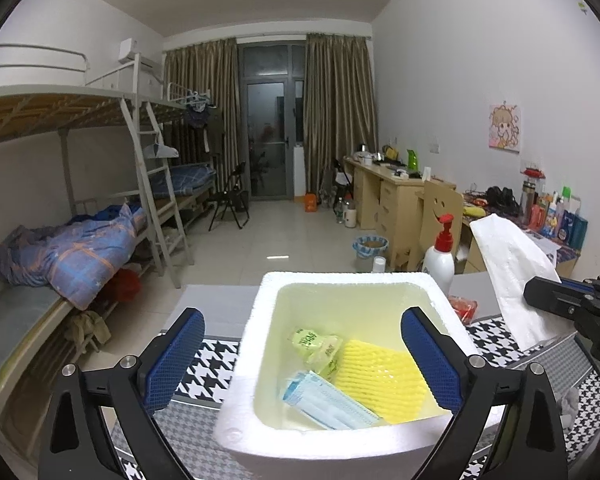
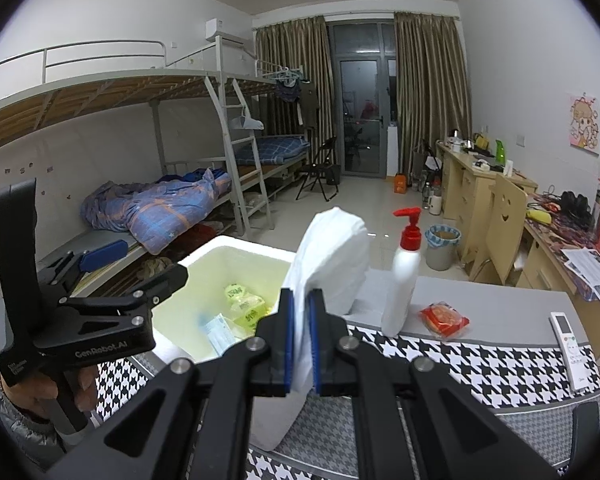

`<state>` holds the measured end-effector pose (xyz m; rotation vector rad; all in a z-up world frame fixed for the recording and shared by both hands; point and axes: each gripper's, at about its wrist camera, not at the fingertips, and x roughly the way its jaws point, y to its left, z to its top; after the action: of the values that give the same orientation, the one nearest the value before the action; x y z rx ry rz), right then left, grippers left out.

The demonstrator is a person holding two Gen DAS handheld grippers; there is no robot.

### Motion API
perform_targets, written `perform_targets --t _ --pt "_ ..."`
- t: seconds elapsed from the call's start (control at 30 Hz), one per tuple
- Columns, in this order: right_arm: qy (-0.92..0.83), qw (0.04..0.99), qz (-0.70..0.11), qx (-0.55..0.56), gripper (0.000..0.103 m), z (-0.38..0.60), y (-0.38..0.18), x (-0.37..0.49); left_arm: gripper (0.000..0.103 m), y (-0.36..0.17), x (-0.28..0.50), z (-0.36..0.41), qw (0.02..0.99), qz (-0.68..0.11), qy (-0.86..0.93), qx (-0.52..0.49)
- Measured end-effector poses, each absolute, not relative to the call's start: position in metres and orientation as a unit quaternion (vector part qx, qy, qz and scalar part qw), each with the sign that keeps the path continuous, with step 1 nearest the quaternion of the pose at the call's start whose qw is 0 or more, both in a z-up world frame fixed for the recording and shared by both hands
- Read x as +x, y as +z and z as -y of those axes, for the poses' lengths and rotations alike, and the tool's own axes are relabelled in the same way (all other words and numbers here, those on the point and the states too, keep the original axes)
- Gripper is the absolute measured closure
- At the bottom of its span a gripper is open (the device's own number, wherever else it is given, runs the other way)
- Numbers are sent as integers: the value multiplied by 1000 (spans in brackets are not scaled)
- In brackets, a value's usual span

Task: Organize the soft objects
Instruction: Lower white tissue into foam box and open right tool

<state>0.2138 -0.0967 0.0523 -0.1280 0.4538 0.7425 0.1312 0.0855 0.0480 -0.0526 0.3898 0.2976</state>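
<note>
Only the right wrist view shows the remote control (image 2: 568, 334) and red packet (image 2: 444, 318) right of the right gripper (image 2: 300, 344), which pinches one white padded sheet (image 2: 332, 248) upright. The left gripper (image 1: 300, 360), spread wide with nothing between its pads, frames the foam box (image 1: 260, 320) holding one yellow mesh sleeve (image 1: 380, 376), one blue mask pack (image 1: 324, 400), one green packet (image 1: 316, 346).
</note>
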Motion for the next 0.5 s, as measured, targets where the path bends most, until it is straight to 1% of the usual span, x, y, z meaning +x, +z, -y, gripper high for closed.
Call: perform_targets --t 0.5 --pt "384 894 -222 -67 93 72 53 213 1 52 112 -102 968 -182 169 -31"
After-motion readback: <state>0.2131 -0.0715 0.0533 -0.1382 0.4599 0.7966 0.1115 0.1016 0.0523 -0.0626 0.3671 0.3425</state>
